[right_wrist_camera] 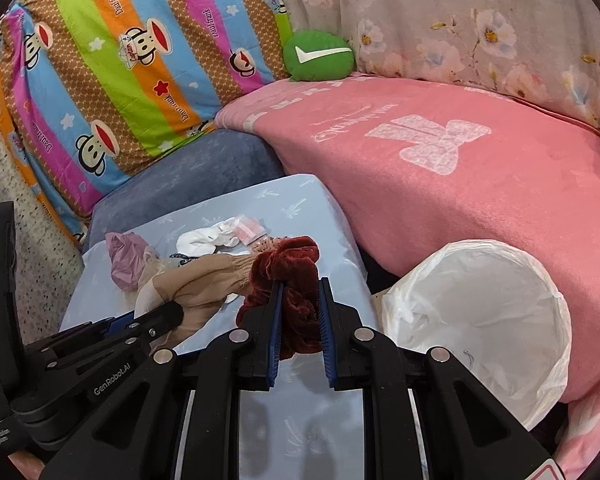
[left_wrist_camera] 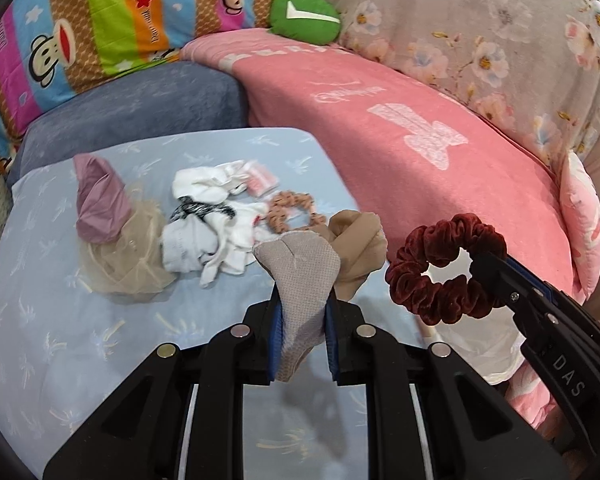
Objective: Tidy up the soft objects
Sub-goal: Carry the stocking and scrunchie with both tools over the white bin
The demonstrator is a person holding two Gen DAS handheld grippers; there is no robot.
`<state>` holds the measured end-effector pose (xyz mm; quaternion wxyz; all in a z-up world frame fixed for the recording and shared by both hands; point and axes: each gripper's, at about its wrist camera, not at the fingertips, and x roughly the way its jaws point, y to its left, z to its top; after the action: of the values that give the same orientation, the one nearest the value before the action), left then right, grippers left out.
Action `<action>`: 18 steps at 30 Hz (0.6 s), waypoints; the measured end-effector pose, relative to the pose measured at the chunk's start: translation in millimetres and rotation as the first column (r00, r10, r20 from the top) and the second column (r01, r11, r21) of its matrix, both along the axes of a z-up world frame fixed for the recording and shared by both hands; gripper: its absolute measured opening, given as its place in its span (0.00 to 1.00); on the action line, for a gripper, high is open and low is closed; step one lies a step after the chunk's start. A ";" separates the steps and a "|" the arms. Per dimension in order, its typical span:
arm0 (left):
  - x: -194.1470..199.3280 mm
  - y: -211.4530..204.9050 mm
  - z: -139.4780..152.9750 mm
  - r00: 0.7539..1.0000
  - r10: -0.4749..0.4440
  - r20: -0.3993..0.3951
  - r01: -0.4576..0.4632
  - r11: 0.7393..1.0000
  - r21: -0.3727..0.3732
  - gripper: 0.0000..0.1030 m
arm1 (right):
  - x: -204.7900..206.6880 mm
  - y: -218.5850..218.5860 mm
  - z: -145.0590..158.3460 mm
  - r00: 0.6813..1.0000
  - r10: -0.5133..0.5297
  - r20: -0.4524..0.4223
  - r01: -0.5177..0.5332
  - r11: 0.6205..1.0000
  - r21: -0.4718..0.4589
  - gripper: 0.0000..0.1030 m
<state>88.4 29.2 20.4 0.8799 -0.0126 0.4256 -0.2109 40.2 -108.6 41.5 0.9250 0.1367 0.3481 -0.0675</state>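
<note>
My left gripper (left_wrist_camera: 303,300) is shut on a tan stocking (left_wrist_camera: 356,248); its grey mesh end stands up between the blue pads. In the right wrist view the same stocking (right_wrist_camera: 204,284) hangs from the left gripper (right_wrist_camera: 172,314) over the light-blue pillow (right_wrist_camera: 300,200). My right gripper (right_wrist_camera: 300,284) is shut on a dark red velvet scrunchie (right_wrist_camera: 292,264). From the left wrist the scrunchie (left_wrist_camera: 444,268) shows as a ring held by the right gripper (left_wrist_camera: 484,266). A pile lies behind: white socks (left_wrist_camera: 204,240), a purple cloth (left_wrist_camera: 100,204), beige tulle (left_wrist_camera: 128,268), a peach dotted scrunchie (left_wrist_camera: 292,212).
A white bag-lined bin (right_wrist_camera: 480,312) stands to the right against the pink blanket (right_wrist_camera: 460,184). A grey-blue cushion (left_wrist_camera: 140,100), a striped monkey pillow (left_wrist_camera: 100,20) and a green cushion (left_wrist_camera: 304,16) lie behind. A small pink packet (left_wrist_camera: 260,178) lies in the pile.
</note>
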 end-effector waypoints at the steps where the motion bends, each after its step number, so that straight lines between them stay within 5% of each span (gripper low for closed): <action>1: -1.8 -4.4 1.5 1.000 -0.007 0.004 0.007 1.000 -0.001 0.17 | -2.6 -4.9 1.6 1.000 -0.010 0.004 0.010 1.000 -0.001 0.15; 18: -27.7 -83.9 18.1 0.986 -0.157 0.046 0.157 0.987 0.018 0.17 | -53.5 -87.4 10.5 0.981 -0.186 0.046 0.186 0.983 0.010 0.15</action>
<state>60.6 -54.7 38.5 0.8703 0.0323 0.4060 -0.2768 -13.3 -196.0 52.0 0.9222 0.1725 0.3121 -0.1494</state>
